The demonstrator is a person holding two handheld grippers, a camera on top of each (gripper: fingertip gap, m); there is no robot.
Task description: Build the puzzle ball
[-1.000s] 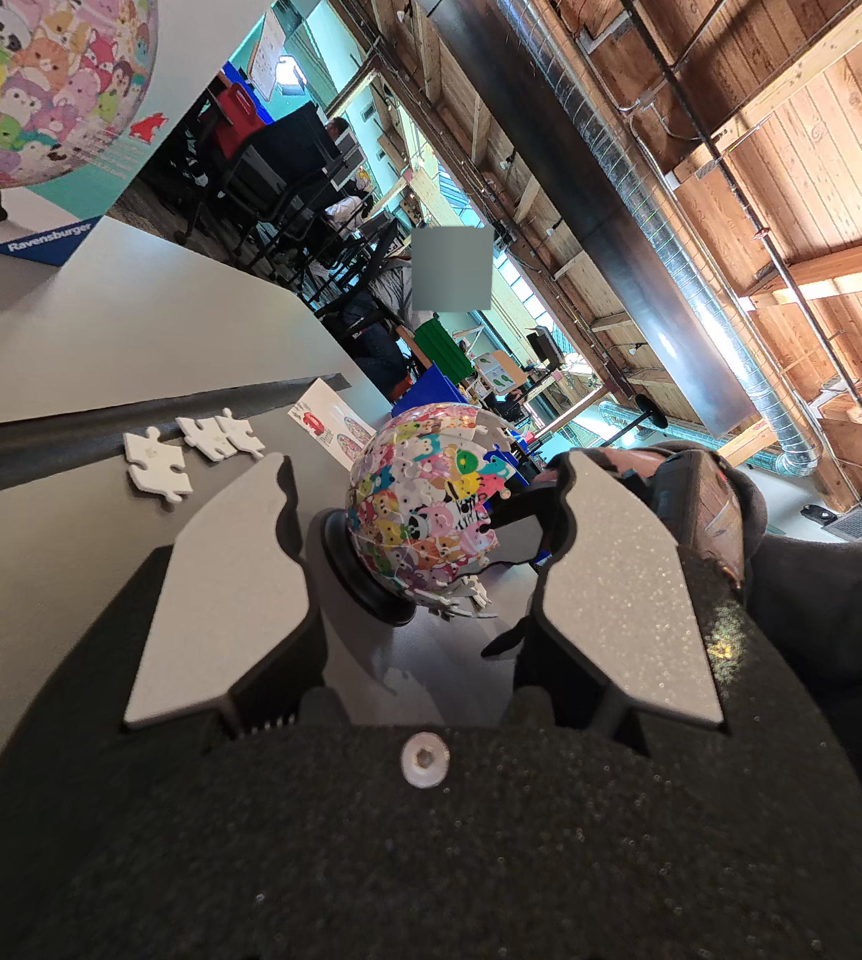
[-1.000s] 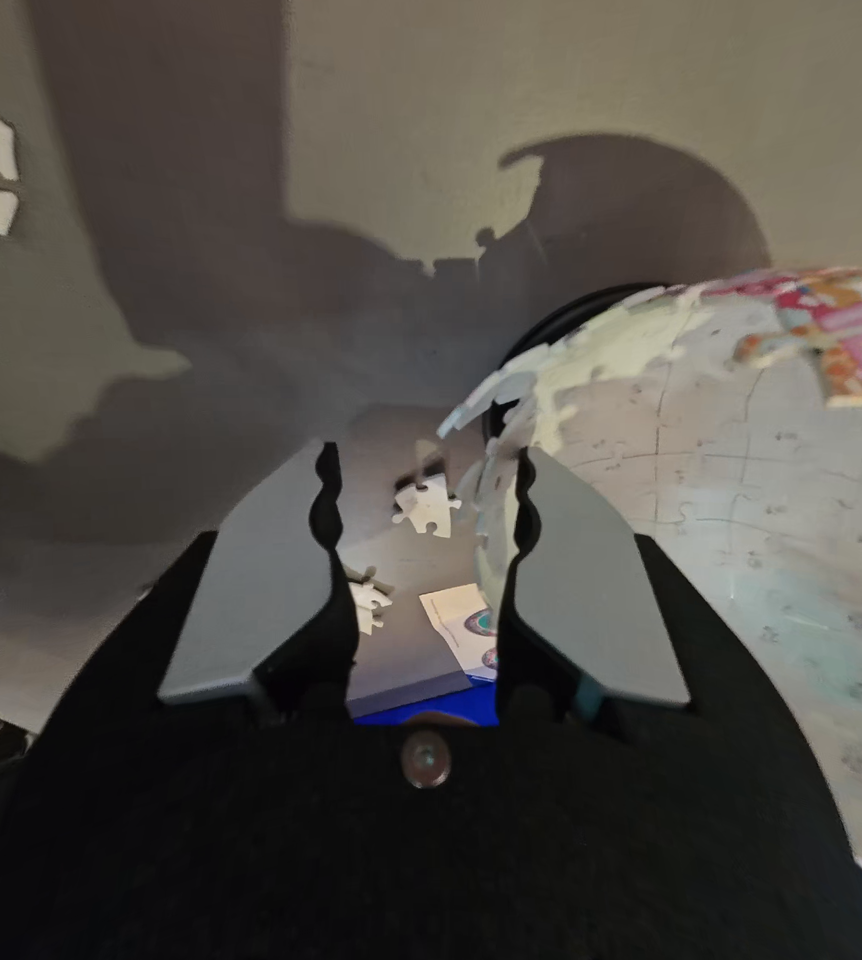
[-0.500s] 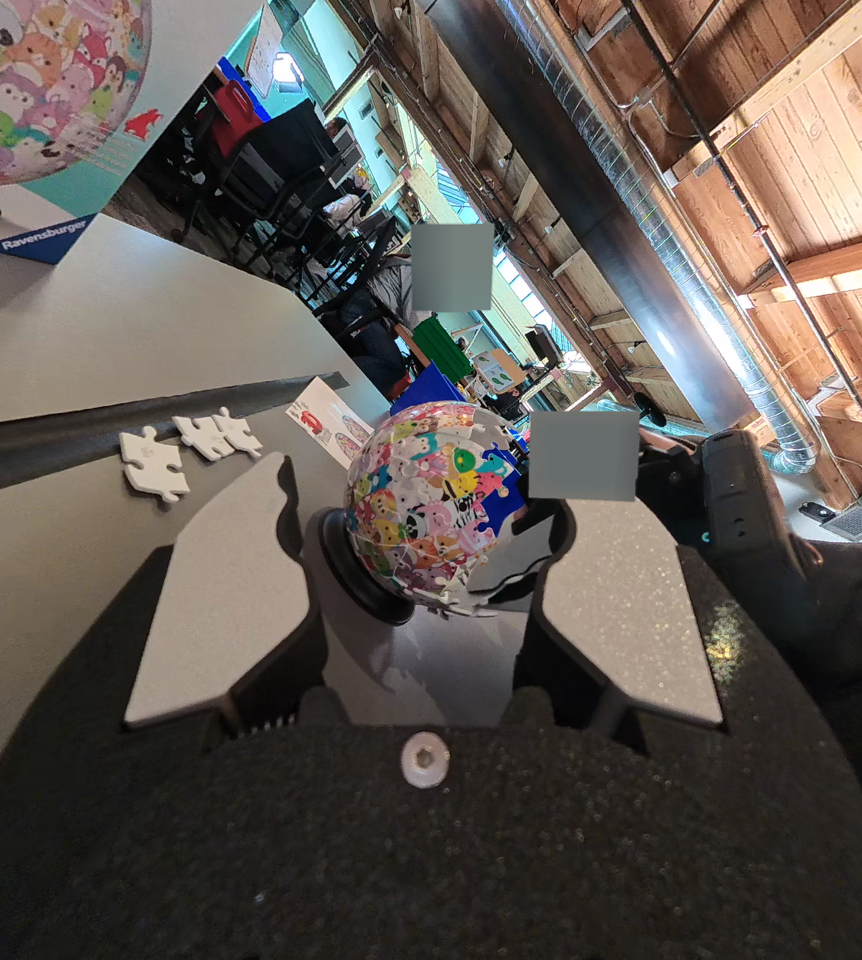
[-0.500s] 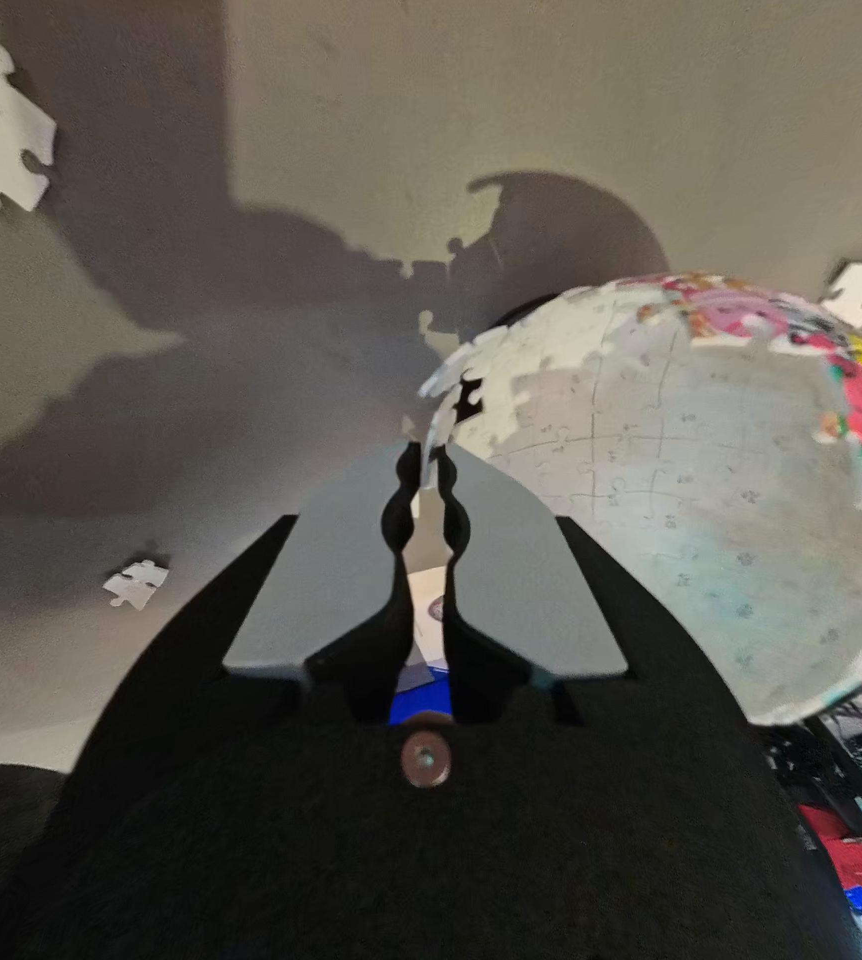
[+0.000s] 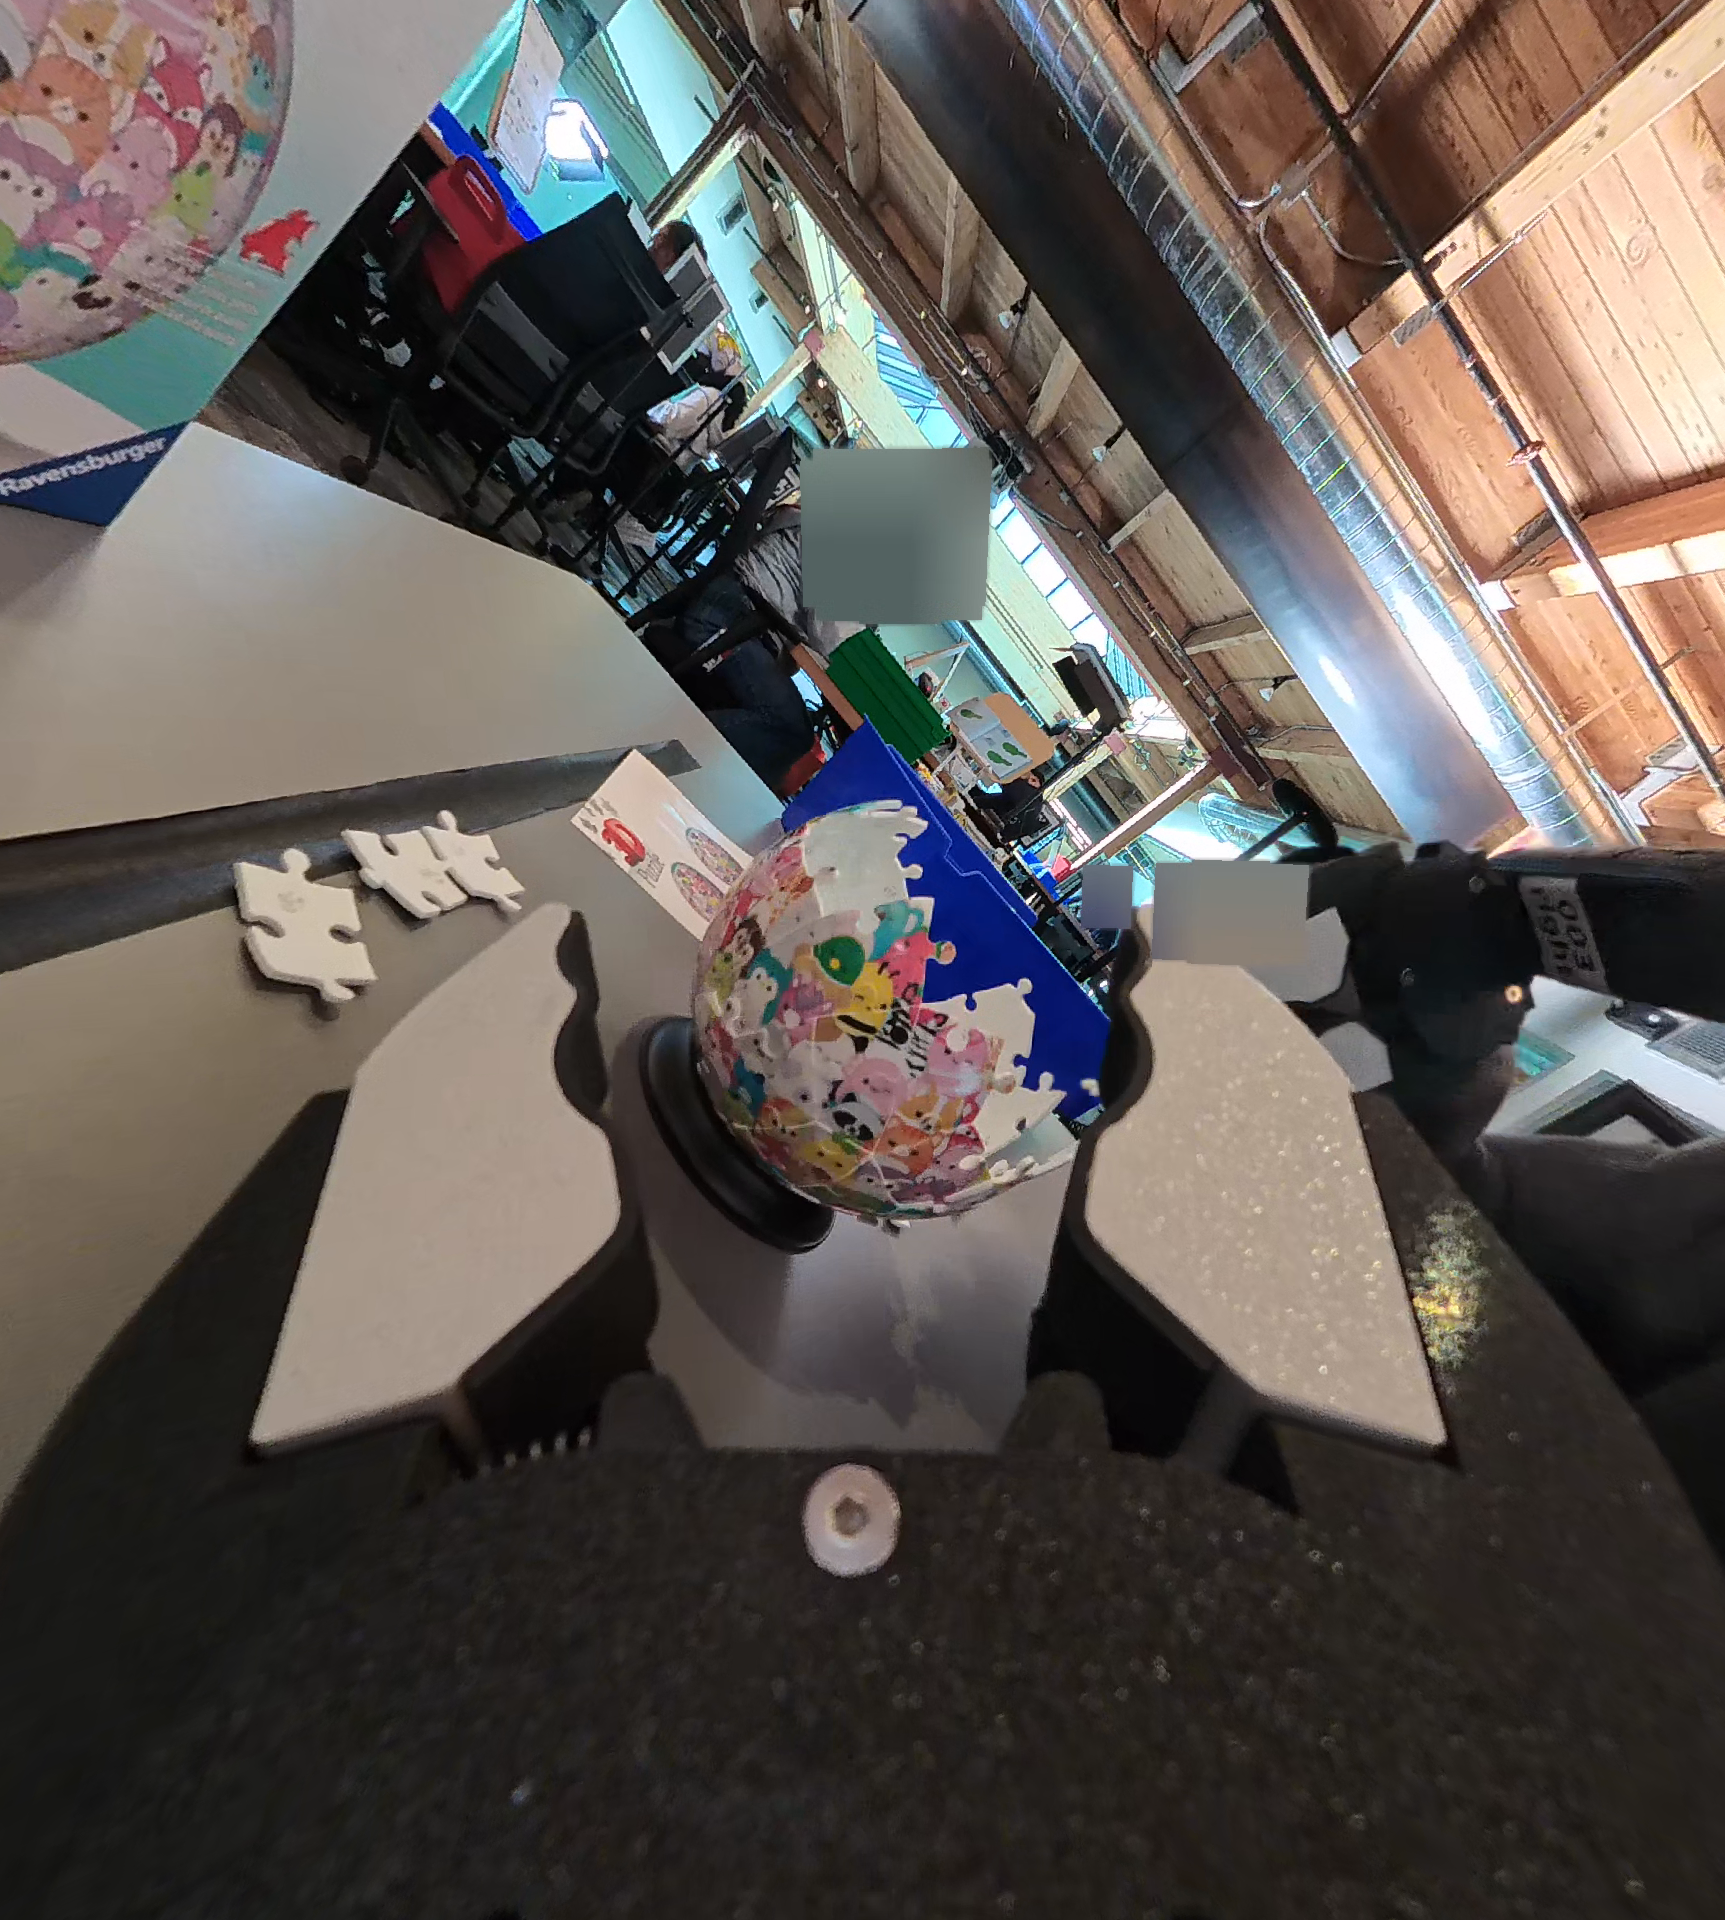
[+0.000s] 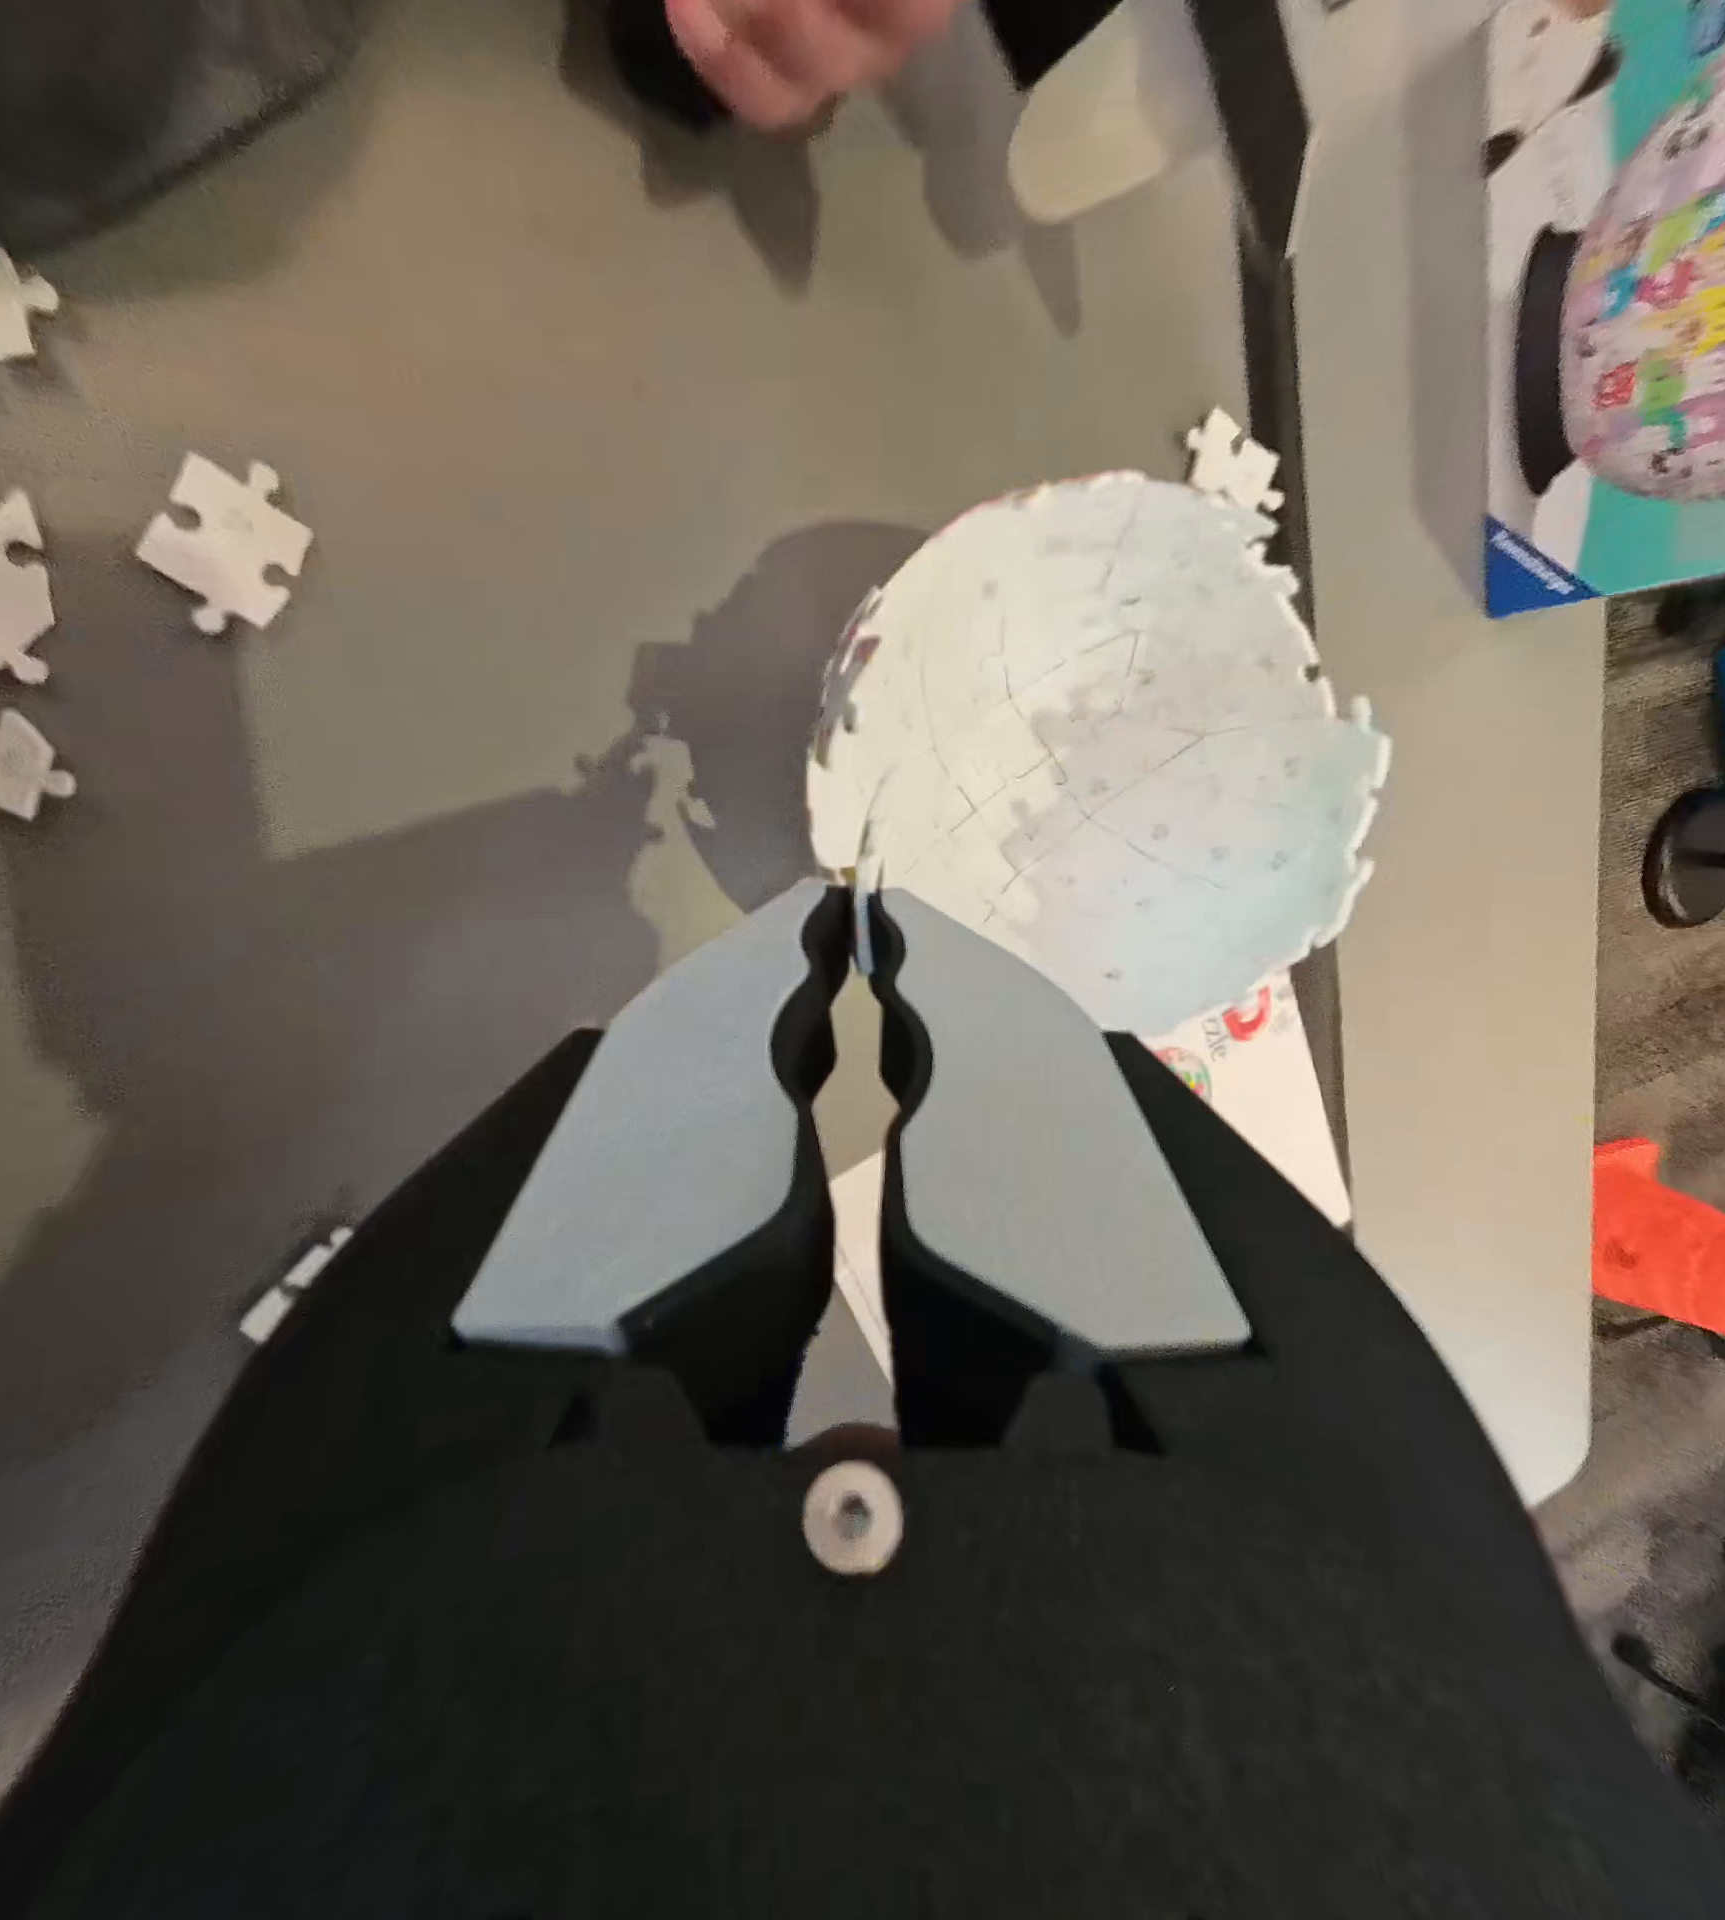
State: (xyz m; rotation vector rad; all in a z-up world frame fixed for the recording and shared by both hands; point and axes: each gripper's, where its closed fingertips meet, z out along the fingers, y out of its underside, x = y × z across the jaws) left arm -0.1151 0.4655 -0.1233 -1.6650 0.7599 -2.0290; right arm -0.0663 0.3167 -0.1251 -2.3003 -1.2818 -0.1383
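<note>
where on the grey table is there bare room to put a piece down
Bare table lies between the loose white pieces and the half-built puzzle ball. It is crowded at the far left pieces, and the strip between ball and puzzle box is tight.

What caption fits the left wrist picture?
Open left gripper faces the colourful, half-built puzzle ball on its black stand.

Open-plan loft workspace, exposed timber ceiling (image 5: pixel 1616 343) with spiral metal duct (image 5: pixel 1357 499), rows of black office chairs (image 5: pixel 567 301), desks beyond with storage bins (image 5: pixel 884 686), grey worktable (image 5: pixel 214 665), carpeted floor (image 6: pixel 1710 1475).
</note>
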